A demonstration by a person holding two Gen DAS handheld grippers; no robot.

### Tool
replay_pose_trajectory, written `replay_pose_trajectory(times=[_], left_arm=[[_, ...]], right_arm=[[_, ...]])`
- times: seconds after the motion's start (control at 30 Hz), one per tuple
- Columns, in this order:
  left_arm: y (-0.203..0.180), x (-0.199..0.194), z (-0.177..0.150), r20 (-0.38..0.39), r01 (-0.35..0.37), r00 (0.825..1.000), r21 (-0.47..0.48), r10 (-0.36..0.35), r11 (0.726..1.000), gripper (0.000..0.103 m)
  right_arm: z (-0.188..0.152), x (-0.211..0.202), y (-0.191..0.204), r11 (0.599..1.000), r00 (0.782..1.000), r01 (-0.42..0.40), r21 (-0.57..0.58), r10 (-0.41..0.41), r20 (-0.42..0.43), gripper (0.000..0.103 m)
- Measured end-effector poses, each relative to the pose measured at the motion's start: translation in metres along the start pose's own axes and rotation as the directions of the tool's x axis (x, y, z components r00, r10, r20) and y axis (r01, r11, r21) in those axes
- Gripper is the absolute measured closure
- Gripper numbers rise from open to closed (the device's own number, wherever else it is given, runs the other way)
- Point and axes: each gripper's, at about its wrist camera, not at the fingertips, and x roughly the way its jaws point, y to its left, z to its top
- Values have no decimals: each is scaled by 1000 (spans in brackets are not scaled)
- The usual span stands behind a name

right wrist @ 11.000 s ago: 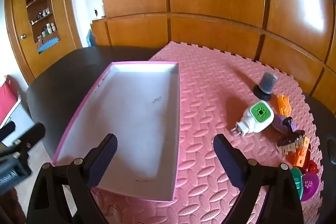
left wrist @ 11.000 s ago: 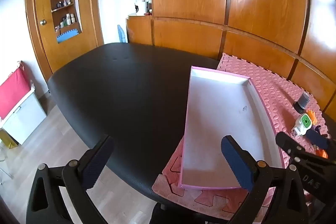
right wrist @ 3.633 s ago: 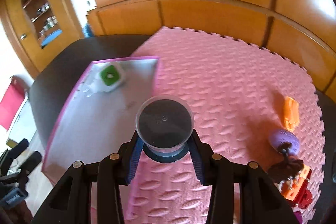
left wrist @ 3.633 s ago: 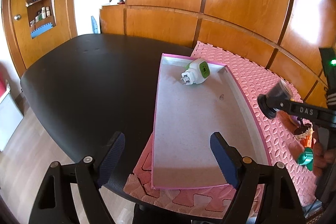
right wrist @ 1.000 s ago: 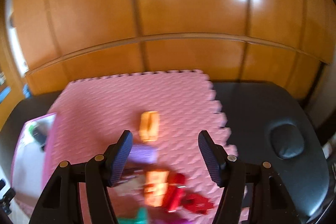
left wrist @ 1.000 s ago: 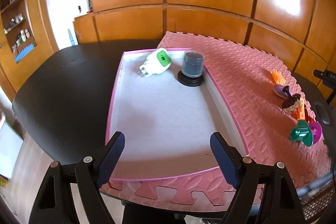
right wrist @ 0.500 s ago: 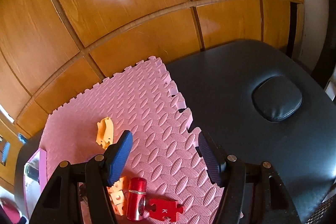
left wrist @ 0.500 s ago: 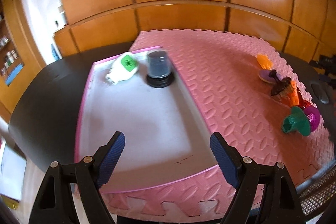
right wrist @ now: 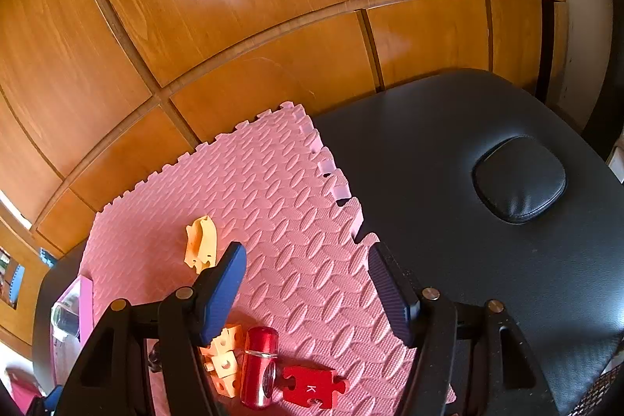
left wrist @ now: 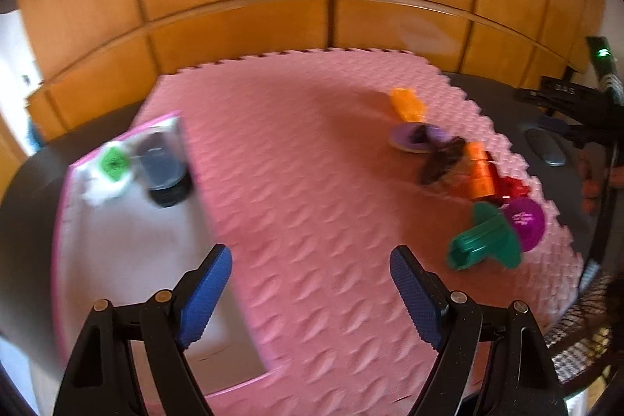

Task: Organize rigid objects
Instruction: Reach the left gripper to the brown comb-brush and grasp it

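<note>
Both grippers are held wide open and empty: the left gripper above the mat, the right gripper just beyond a red cylinder.

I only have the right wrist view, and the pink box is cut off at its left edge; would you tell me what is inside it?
Observer: The left wrist view shows two things in the pink box: a white and green plug-in device and a dark jar, side by side at its far end.
Operator: Thank you. Is anything lying outside it that my view misses?
Observer: Yes, a green plastic piece lies beside a purple round one near the right edge of the pink mat.
Operator: And is the left gripper carrying anything?
Observer: No, the left gripper is open, with nothing between its fingers.
</note>
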Motion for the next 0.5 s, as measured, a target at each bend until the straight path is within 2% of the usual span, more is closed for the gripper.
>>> replay_pose_trajectory(times=[0.2, 0.27, 0.37, 0.43, 0.5], left_arm=[[-31, 23, 22, -33, 88, 996, 17, -87, 996, 22], [-42, 31, 33, -46, 139, 989, 0, -139, 990, 22], [-55, 44, 46, -50, 174, 983, -20, -175, 985, 21], [-62, 53, 52, -65, 205, 976, -40, -207, 978, 21], [-65, 63, 58, -69, 259, 961, -104, -267, 960, 14]], right_arm=[[0, 1, 0, 1000, 1000, -16, 9, 16, -13, 37], [0, 2, 0, 1000, 1000, -17, 10, 17, -20, 37], [0, 2, 1, 1000, 1000, -22, 9, 22, -22, 37], [0, 3, 0, 1000, 999, -24, 11, 25, -23, 37], [0, 4, 0, 1000, 999, -27, 14, 28, -28, 37]])
